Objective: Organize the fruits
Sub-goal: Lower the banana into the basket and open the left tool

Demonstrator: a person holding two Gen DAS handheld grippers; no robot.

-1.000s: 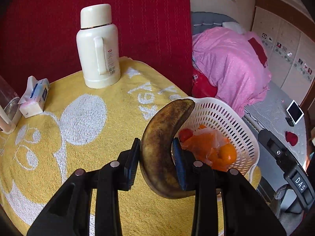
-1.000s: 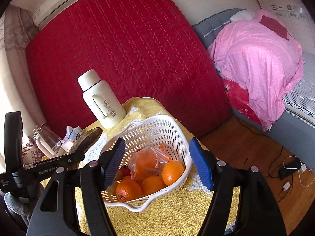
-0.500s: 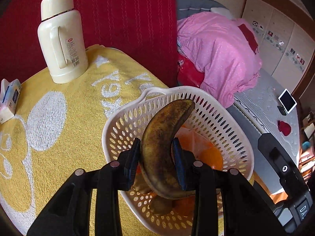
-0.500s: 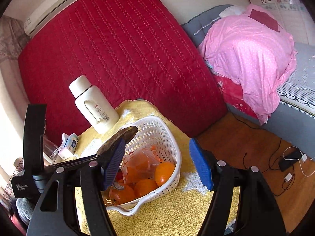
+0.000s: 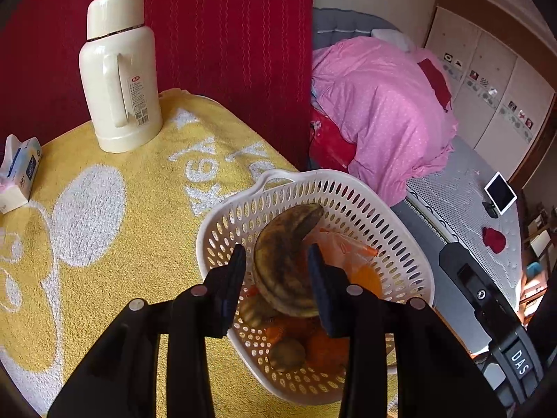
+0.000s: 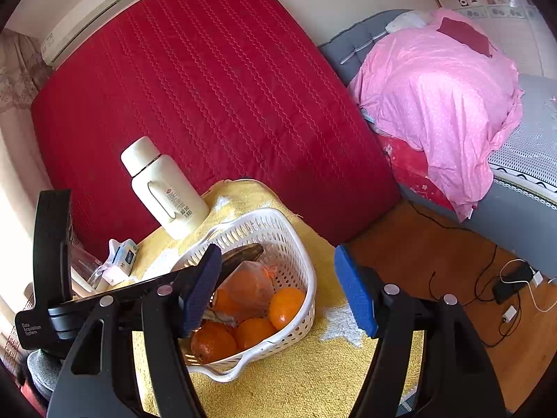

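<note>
The left hand-held gripper (image 5: 276, 271) has just been opening, and the banana (image 5: 285, 261) sits between its fingers with a gap showing on the left side, so the grip looks released, though contact on the right pad cannot be ruled out. A second ago the banana was clamped upright over the yellow towel with the basket off to the lower right; now it has tipped forward over the white basket (image 5: 414, 268), low in the frame's centre, above the oranges (image 6: 285, 304) and a clear bag (image 6: 250, 285). The right hand-held gripper (image 6: 278, 289) hangs open and empty as before, framing the basket from the lower middle of its view.

On the desk (image 5: 146, 188), covered by the yellow towel, a cream flask (image 5: 118, 73) stands at upper left and a tissue pack (image 5: 17, 170) lies at the left edge. A red mattress (image 6: 209, 97) leans behind the desk; a pink duvet (image 5: 383, 111) is heaped on the bed at upper right.

The banana's lower end is hidden behind the gripper fingers, and the fruit at the basket bottom in the left view is shaded and hard to name. A glass item at the left edge of the right view is largely blocked by the left gripper's body.
</note>
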